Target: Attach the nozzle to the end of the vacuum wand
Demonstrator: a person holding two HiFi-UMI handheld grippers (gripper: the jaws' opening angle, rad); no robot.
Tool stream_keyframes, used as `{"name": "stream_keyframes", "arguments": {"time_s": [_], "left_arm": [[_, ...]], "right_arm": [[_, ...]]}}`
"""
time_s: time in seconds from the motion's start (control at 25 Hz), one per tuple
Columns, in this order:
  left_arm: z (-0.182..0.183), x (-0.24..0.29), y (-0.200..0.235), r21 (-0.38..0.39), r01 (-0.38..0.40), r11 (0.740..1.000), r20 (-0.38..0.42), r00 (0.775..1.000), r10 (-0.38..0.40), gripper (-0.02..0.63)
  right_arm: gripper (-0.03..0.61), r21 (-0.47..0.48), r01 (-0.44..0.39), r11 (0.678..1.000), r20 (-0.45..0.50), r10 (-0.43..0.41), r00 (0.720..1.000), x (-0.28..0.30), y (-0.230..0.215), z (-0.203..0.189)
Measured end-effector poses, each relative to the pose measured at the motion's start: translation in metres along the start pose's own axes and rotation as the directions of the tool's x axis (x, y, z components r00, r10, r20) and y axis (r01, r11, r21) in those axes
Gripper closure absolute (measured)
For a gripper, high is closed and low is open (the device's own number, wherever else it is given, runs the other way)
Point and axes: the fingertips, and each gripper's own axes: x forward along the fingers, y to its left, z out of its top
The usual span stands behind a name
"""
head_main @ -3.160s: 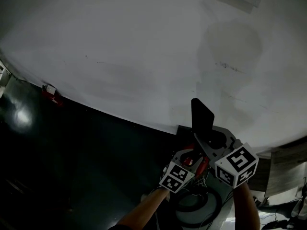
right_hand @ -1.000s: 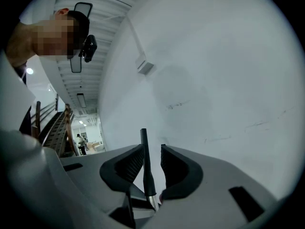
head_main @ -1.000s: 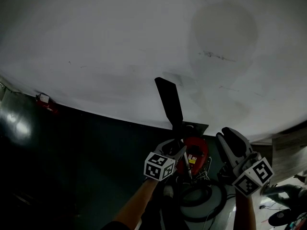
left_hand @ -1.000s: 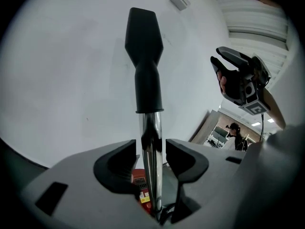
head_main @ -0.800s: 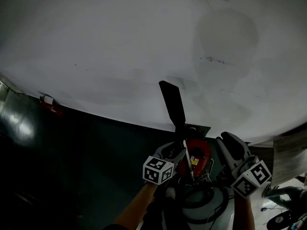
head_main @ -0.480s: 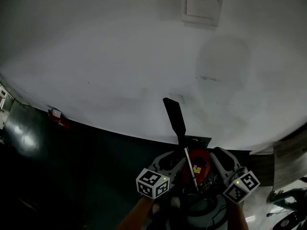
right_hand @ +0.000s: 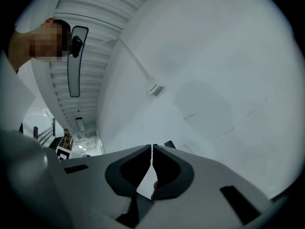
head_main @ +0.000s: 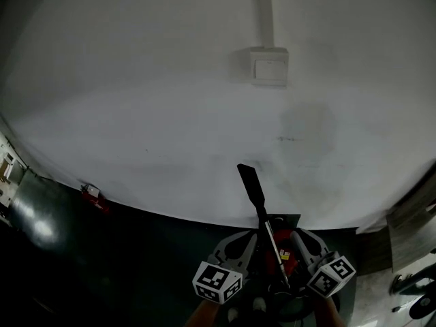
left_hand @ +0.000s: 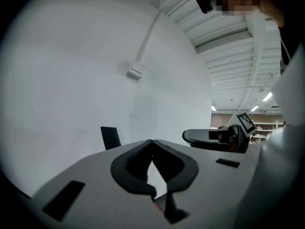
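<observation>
A flat black nozzle [head_main: 248,180] sits on the top end of a thin silver wand [head_main: 271,240] that rises in front of the white wall. The wand runs down to the red vacuum body [head_main: 283,257]. My left gripper [head_main: 244,244] is just left of the wand and my right gripper [head_main: 300,242] just right of it. In the left gripper view the left gripper [left_hand: 152,142] has just been closing; its tips meet with nothing between them, and the nozzle [left_hand: 110,137] shows beyond. The right gripper [right_hand: 152,148] is shut and empty too.
A white switch box [head_main: 270,67] with a conduit above it is mounted on the wall. Below the wall runs a dark band with a small red fitting [head_main: 90,195] at the left. Cables and hose lie at the vacuum's base, between my arms.
The head view has tilted up, bringing the switch box into sight. The right gripper has moved left to the wand, and both grippers now sit close on either side of it.
</observation>
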Motion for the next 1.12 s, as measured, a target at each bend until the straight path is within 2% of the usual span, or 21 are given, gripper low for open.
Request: {"name": "stream_keyframes", "arguments": {"time_s": [0.08, 0.32, 0.56, 0.84, 1.12], "left_arm": [[0.009, -0.009, -0.01, 0.019, 0.013, 1.0, 0.01, 1.0, -0.013, 0.609], [0.034, -0.028, -0.023, 0.005, 0.02, 1.0, 0.064, 0.998, -0.021, 0.611], [0.044, -0.039, -0.024, 0.011, 0.025, 1.0, 0.087, 0.996, -0.026, 0.611], [0.044, -0.044, -0.028, 0.023, 0.028, 0.999, 0.093, 0.995, -0.03, 0.611], [0.04, -0.043, -0.029, 0.016, 0.029, 0.999, 0.085, 0.996, -0.031, 0.611]], "right_arm": [[0.56, -0.004, 0.002, 1.0, 0.016, -0.002, 1.0, -0.006, 0.011, 0.001], [0.561, 0.013, -0.003, 1.0, 0.053, 0.003, 0.999, -0.013, 0.035, 0.008], [0.561, 0.012, 0.001, 1.0, 0.051, -0.002, 0.999, -0.019, 0.043, 0.004], [0.561, 0.058, -0.034, 0.998, 0.111, 0.027, 0.993, -0.02, 0.058, 0.014], [0.561, 0.004, 0.015, 1.0, 0.044, -0.015, 0.999, -0.026, 0.044, -0.002]]}}
